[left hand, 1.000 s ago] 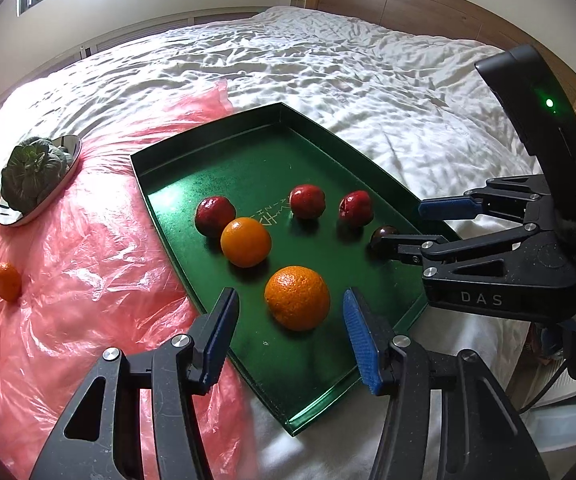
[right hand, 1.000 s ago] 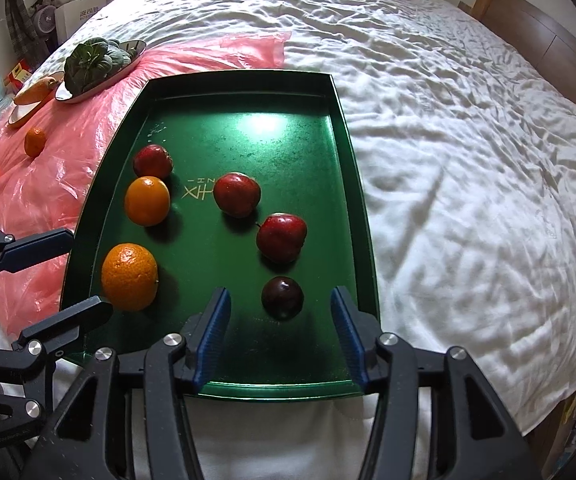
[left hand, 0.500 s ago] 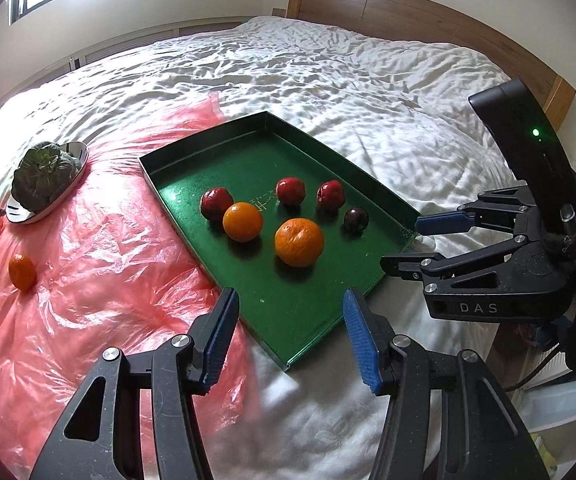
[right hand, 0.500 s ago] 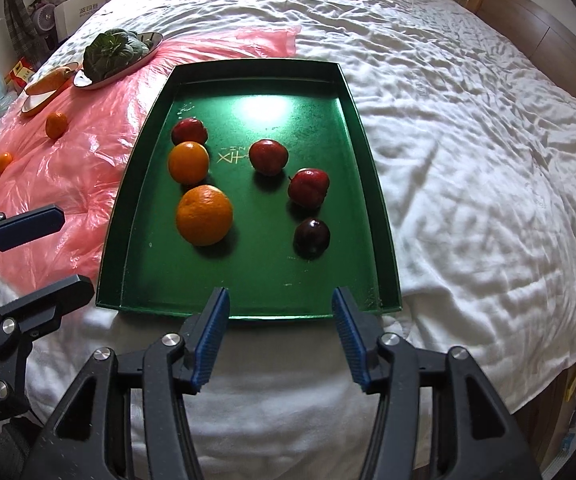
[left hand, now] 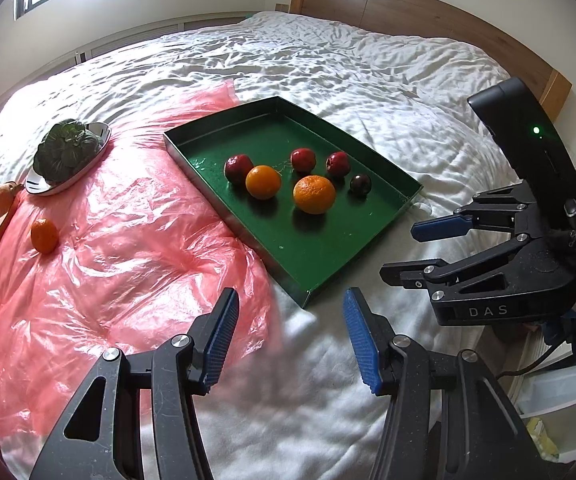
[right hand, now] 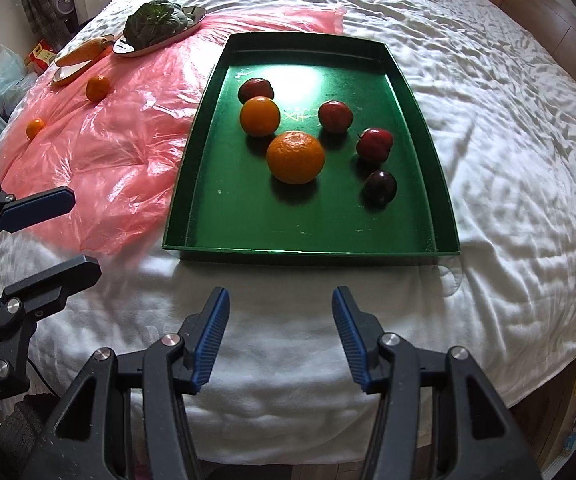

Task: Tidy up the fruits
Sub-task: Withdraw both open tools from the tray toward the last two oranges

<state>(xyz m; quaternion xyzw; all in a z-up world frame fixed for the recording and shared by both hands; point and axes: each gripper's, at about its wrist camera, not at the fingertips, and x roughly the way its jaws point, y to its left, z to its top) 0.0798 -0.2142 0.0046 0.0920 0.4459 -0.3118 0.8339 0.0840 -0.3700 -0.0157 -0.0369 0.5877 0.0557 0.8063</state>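
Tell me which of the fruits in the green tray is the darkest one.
The small plum near the green tray's right wall, closest to the front edge. It is deep purple, almost black, while the other fruits are red or orange.

I see the tray (right hand: 439, 216) on the bed (right hand: 507, 120) holding six fruits, the plastic sheet (right hand: 120, 152) to its left carrying two small oranges (right hand: 97, 88) and, behind them, two dishes (right hand: 156, 42)

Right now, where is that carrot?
In the right wrist view the carrot lies far left at the back, on a small dish on the pink plastic sheet, just left of the silver dish of leafy greens.
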